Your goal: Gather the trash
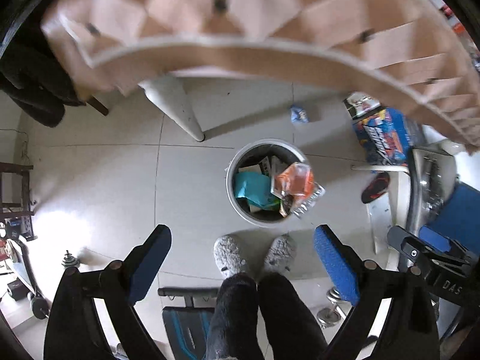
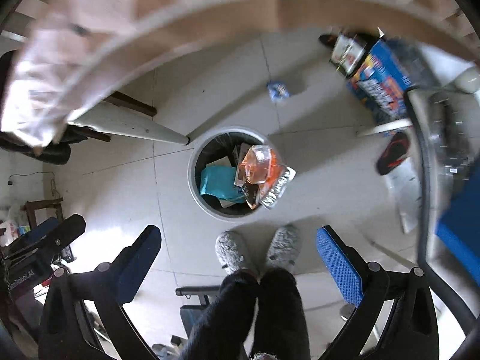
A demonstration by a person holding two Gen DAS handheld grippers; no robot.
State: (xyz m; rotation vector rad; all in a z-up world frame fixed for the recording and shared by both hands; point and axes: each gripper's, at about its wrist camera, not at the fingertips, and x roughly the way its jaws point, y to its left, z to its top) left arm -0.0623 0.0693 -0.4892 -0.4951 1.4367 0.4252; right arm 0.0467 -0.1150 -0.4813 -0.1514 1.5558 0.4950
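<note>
A round white trash bin (image 1: 232, 193) (image 2: 192, 177) stands on the tiled floor below both grippers. It holds a teal bag (image 1: 252, 187) (image 2: 217, 184), papers and an orange and silver wrapper (image 1: 295, 181) (image 2: 264, 169) lying over its right rim. A crumpled blue and white wrapper (image 1: 298, 115) (image 2: 277, 90) lies on the floor beyond the bin. My left gripper (image 1: 243, 255) is open and empty, held high above the floor. My right gripper (image 2: 240, 255) is open and empty too. The right gripper also shows at the right of the left wrist view (image 1: 426, 246).
A pink tufted table edge (image 1: 240, 57) (image 2: 180, 21) curves overhead, with a white leg (image 1: 180, 111) (image 2: 135, 126). A blue printed box (image 1: 387, 138) (image 2: 381, 87) and a red and black slipper (image 1: 375, 187) (image 2: 393, 153) lie at right. The person's grey slippers (image 1: 231, 255) (image 2: 234, 252) stand before the bin. Dumbbells (image 1: 330, 315) lie behind.
</note>
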